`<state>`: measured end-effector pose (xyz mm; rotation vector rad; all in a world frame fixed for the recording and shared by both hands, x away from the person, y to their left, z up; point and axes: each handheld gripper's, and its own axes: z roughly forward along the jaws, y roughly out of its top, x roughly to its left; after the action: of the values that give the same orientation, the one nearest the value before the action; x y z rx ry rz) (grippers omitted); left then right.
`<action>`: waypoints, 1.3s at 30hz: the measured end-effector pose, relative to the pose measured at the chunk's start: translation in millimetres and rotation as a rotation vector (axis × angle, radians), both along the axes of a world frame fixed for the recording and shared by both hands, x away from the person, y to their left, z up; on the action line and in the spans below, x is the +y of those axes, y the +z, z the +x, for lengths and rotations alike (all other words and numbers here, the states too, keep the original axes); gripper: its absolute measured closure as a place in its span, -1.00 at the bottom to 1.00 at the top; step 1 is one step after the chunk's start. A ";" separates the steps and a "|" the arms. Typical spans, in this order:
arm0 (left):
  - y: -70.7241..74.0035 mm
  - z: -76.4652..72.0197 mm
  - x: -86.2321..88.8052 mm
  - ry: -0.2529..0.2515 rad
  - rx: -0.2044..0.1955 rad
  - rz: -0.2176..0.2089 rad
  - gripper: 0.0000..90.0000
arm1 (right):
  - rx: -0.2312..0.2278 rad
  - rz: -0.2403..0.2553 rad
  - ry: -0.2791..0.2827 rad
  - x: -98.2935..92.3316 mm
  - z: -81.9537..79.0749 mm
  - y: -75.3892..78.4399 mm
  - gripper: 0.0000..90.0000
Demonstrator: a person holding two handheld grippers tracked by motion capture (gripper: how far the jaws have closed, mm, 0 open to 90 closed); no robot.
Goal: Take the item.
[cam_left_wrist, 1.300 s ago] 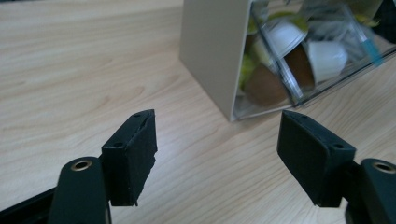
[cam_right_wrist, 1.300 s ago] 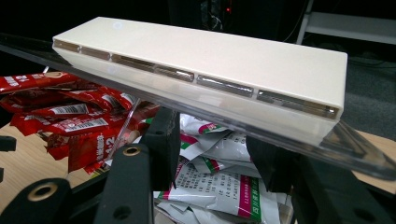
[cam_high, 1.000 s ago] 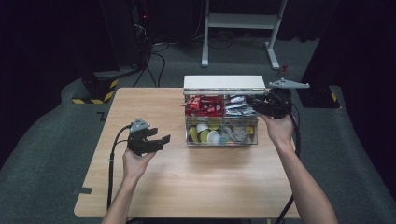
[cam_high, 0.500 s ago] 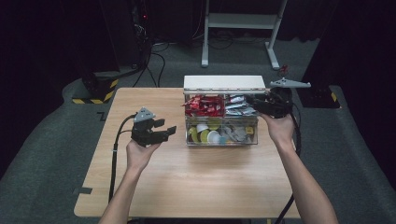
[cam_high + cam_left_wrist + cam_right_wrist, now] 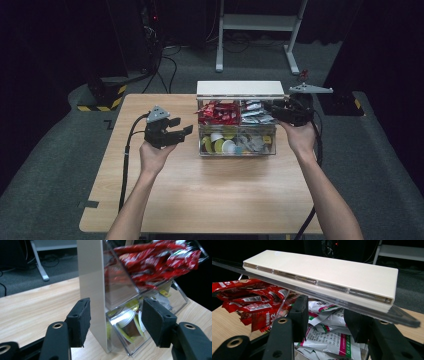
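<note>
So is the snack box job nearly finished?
Hardly begun. Done: the box has its lid up, with red packets and white packets all inside. In hand: the right gripper has its jaws among the white packets; a pinch cannot be told. The left gripper hovers beside the box, jaws just closing slightly on nothing. Left: probably taking something out.

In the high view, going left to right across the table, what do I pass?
left gripper → red packets → white sachets → right gripper, all on the wooden table.
</note>
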<state>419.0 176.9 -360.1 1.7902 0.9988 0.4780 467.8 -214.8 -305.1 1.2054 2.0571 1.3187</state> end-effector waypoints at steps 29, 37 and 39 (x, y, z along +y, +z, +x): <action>30.1 20.3 -28.2 -0.016 -0.047 0.046 0.05 | 0.000 -0.022 -0.003 2.3 -1.1 6.8 0.22; 30.7 25.8 -41.7 -0.016 -0.052 0.107 0.32 | -0.001 -0.019 -0.003 2.1 -1.0 6.5 0.22; 30.1 26.6 -44.8 -0.018 -0.051 0.122 0.37 | -0.003 -0.019 -0.005 2.3 -1.0 6.5 0.22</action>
<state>445.5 132.1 -330.0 1.8840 0.9341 0.5813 466.8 -212.5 -298.6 1.1992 2.0590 1.2953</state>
